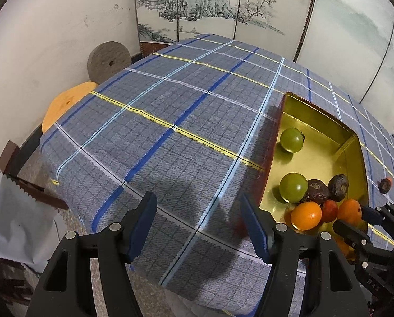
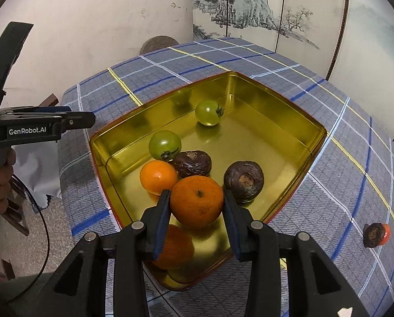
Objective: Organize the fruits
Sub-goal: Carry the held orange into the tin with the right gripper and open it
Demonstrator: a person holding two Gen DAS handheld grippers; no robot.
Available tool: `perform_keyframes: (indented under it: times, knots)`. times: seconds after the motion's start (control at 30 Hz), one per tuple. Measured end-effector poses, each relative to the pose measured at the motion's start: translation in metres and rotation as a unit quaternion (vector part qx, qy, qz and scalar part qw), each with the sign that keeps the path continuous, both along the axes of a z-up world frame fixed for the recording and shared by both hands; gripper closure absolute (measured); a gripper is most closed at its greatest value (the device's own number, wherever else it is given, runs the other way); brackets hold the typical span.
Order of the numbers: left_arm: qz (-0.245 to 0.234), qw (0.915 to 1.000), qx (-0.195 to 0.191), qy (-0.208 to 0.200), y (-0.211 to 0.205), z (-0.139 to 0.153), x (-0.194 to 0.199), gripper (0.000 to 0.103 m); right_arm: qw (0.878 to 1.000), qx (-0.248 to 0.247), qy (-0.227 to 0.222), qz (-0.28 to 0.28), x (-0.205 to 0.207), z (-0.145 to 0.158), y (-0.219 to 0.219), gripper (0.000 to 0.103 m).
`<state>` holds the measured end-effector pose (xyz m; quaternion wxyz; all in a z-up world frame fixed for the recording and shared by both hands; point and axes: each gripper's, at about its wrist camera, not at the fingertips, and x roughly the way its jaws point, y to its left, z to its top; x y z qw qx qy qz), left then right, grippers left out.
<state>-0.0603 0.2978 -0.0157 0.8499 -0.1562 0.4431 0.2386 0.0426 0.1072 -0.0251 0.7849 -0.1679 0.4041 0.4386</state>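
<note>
At the left, the left gripper (image 1: 199, 224) hung over the bare checked tablecloth (image 1: 170, 111), its fingers apart and holding nothing. To its right stood the golden tin (image 2: 281, 121), and most of the fruits lay inside: two green tomatoes (image 2: 165, 144), a small orange (image 2: 158, 177) and two dark wrinkled fruits (image 2: 244, 181). The right gripper (image 2: 197, 206) was closed on a bigger orange (image 2: 196, 200), holding it above the near part of the tin, not released yet. Far to the right, one dark fruit with a red side (image 2: 376, 234) lay on the cloth outside the tin. I judged the work nearly finished: this orange to put down, then that last fruit to collect
</note>
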Motion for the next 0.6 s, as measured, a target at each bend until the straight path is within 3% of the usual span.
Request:
perform_keyframes:
  times: [0.37, 0.6]
  knots:
    - [-0.016, 0.9999, 0.001, 0.003, -0.016, 0.000, 0.006, 0.037, 1.000, 0.015, -0.001, -0.001, -0.002, 0.005, -0.003, 0.063]
    - [-0.049, 0.9987, 0.006, -0.008, -0.041, 0.011, 0.019, 0.037, 0.999, 0.049, -0.005, -0.020, 0.000, 0.023, -0.026, 0.063]
